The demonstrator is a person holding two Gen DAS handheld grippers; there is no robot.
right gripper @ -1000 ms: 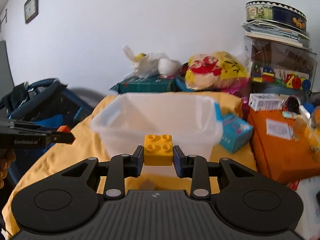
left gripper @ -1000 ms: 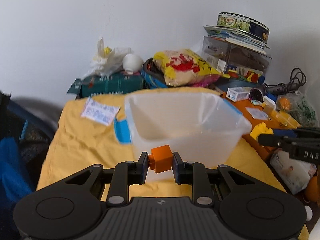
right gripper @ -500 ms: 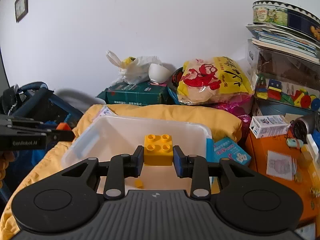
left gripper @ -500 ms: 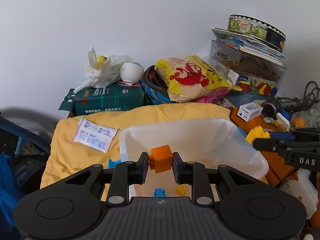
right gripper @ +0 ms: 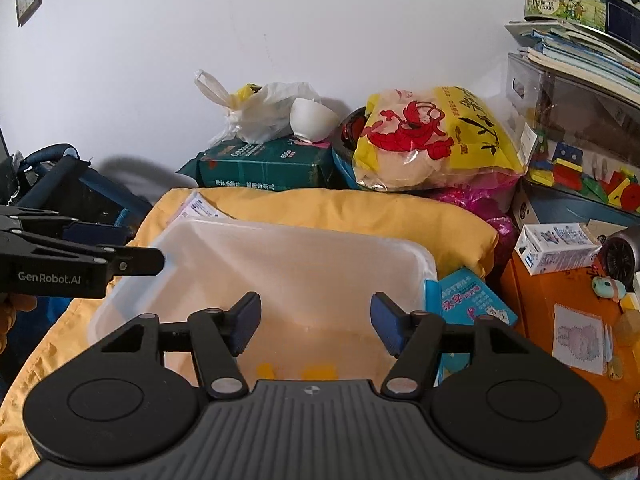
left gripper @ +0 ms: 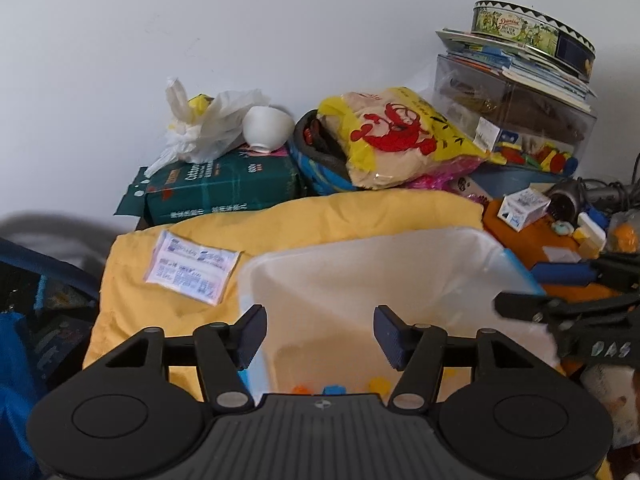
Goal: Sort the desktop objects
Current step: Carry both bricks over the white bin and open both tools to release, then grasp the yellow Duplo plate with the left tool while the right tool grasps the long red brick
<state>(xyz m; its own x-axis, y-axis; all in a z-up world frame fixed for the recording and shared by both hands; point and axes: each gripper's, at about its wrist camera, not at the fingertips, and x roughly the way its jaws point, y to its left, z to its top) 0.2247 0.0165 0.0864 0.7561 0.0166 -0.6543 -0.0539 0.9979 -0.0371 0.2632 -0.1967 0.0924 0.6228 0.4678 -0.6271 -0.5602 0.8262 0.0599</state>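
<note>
Between your left tool's [left gripper: 320, 334] spread fingers nothing is held; your right tool [right gripper: 315, 323] is spread empty too. Below both, orange [left gripper: 298, 389], blue [left gripper: 334, 389] and yellow [right gripper: 318, 371] blocks lie inside the clear bin [right gripper: 280, 240], which rests on the yellow cushion [left gripper: 168, 312].

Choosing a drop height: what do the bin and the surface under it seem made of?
The bin looks like translucent frosted plastic: the yellow shows through its walls, rim smooth and rigid. Beneath it, the yellow cover seems soft matte fabric, puffy and creased like a padded cushion.
</note>
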